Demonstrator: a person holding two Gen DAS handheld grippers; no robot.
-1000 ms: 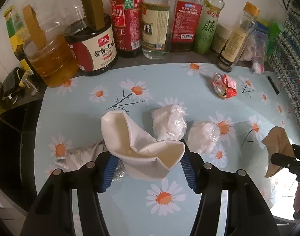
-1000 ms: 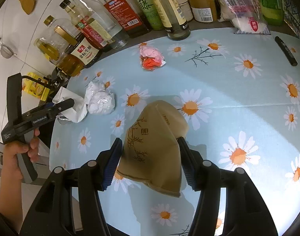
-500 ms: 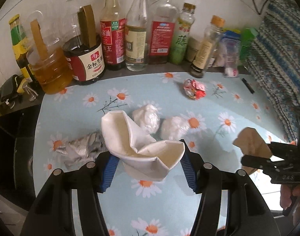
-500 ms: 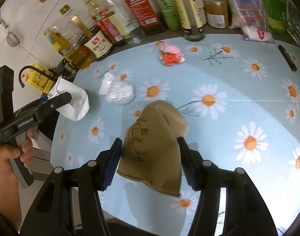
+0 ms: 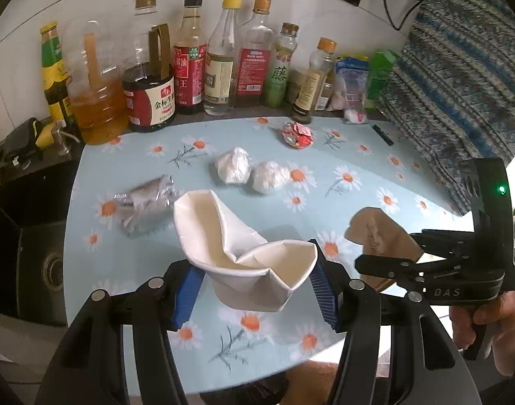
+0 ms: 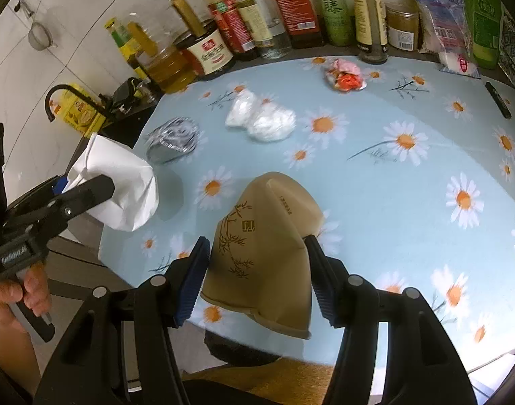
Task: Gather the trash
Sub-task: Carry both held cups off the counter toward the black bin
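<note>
Pale-blue daisy oilcloth (image 5: 358, 141) covers the table, with bottles (image 5: 220, 57) lined along the white tiled wall. The left gripper (image 5: 254, 283) clamps a crushed white cup (image 5: 244, 253), the right gripper (image 6: 257, 270) a flattened brown cup (image 6: 260, 236), both above the near edge.

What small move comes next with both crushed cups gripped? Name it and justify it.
Probably carry both on toward the near table edge and look for a bin, which no view shows. The left gripper is shut on the white cup, the right gripper on the brown cup, both lifted clear; four pieces remain on the table.
</note>
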